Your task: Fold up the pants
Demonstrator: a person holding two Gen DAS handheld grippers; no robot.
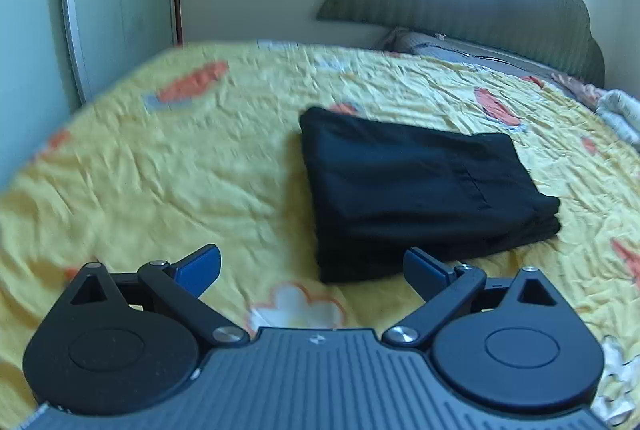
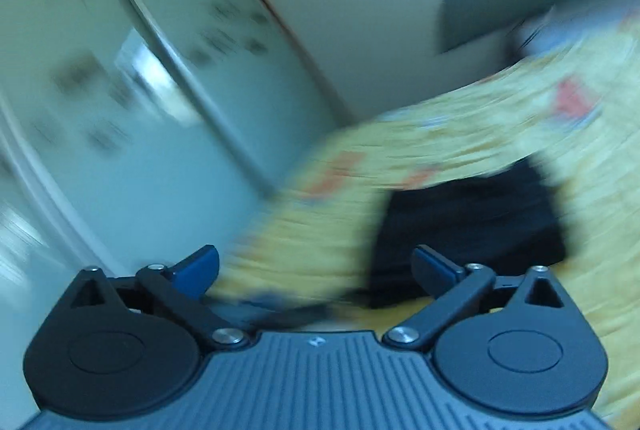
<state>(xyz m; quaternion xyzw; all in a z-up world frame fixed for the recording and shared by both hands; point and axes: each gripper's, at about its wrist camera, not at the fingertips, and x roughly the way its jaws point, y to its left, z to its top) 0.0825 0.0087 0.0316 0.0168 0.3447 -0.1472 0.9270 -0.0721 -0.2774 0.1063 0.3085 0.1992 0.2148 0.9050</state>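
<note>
Yellow patterned bedspread covers the bed; black pants lie folded in a neat stack right of centre, just beyond the left gripper, jaws wide and empty. Right gripper, equally wide, empty, sees them blurred at lower right; folding looks finished

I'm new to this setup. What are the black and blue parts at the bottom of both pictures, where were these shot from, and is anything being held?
Each picture comes from a camera mounted on a handheld two-finger gripper, looking forward along its fingers. The left gripper and the right gripper both stand open with nothing between the blue pads. Ahead of the left one, black pants lie folded into a neat stack on a yellow bedspread. The right view is blurred, showing the same pants.
</note>
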